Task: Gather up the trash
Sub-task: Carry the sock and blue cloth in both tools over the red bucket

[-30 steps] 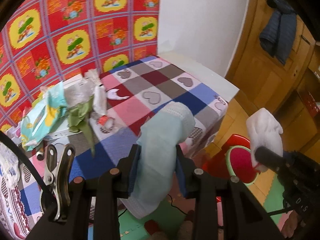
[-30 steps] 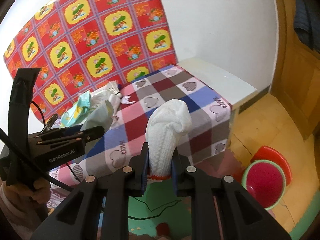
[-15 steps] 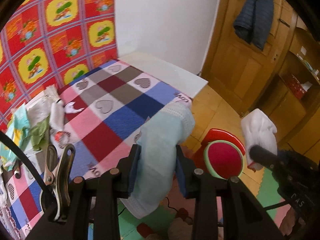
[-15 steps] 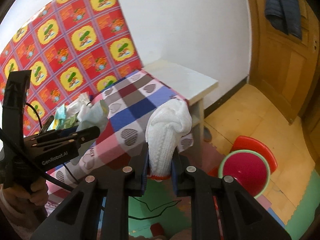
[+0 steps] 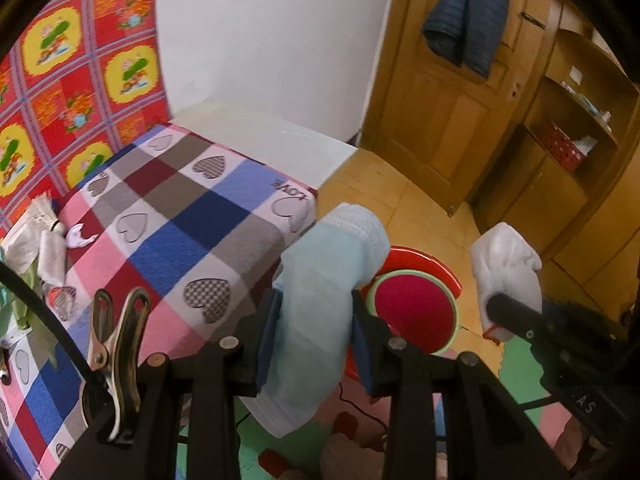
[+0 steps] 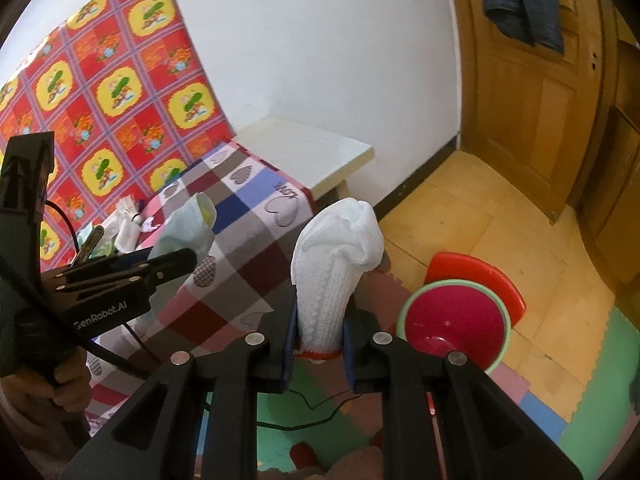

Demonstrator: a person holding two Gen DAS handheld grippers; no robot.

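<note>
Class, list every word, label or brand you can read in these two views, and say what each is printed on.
"GenRobot.AI": white lettering on the black body of the left hand-held gripper, right wrist view.
"LOVE": on a heart patch of the checked heart-patterned tablecloth, seen upside down.
"AS": white letters on the black body of the right hand-held gripper; the rest is cut off.
Items on the wooden shelf: too small to read.

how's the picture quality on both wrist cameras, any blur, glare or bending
Left wrist view: strong fisheye bending, dark corners; the face mask in the left gripper is sharp, the wall cloth smeared. Right wrist view: same bending along the door; the white glove is crisp, with faint glare in the red basin.
</note>
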